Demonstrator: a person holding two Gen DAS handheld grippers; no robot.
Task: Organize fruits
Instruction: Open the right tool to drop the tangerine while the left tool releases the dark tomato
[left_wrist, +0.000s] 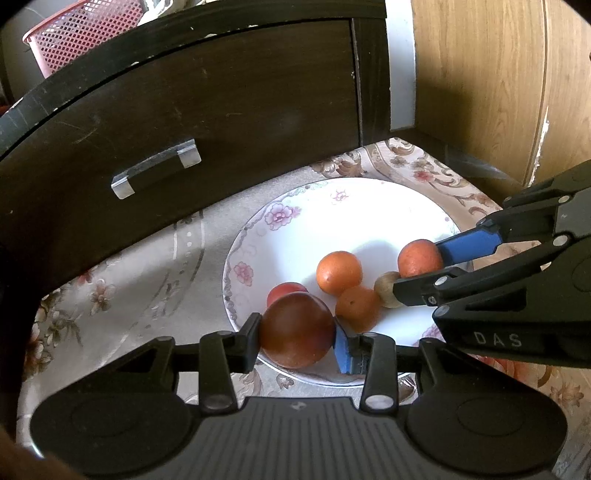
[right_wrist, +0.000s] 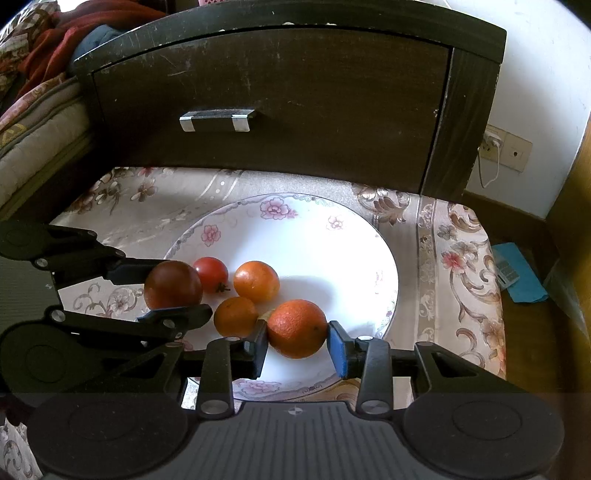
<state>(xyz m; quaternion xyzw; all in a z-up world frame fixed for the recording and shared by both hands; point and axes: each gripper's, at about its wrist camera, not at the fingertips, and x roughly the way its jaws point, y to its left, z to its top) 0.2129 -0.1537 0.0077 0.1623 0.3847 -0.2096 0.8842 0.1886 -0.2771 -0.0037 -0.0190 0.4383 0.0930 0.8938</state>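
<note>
A white floral-rimmed plate (left_wrist: 295, 221) (right_wrist: 332, 240) lies on a patterned cloth. My left gripper (left_wrist: 298, 338) (right_wrist: 173, 291) is shut on a large dark red tomato (left_wrist: 297, 328) (right_wrist: 173, 284) over the plate's near-left rim. At the plate's right side, my right gripper (right_wrist: 297, 341) (left_wrist: 421, 269) is shut on an orange (right_wrist: 297, 328) (left_wrist: 419, 258). Loose on the plate lie two smaller oranges (right_wrist: 256, 281) (right_wrist: 235, 316), a small red tomato (right_wrist: 210, 274) (left_wrist: 286, 291) and a small brownish fruit (left_wrist: 388, 290), which the held orange mostly hides in the right wrist view.
A dark wooden cabinet with a metal-ended handle (right_wrist: 218, 120) (left_wrist: 157, 170) stands right behind the plate. A pink mesh basket (left_wrist: 81, 33) sits on top of it. Bedding (right_wrist: 37, 129) lies to the left. To the right are a wall socket (right_wrist: 495, 142) and a blue item (right_wrist: 517, 277).
</note>
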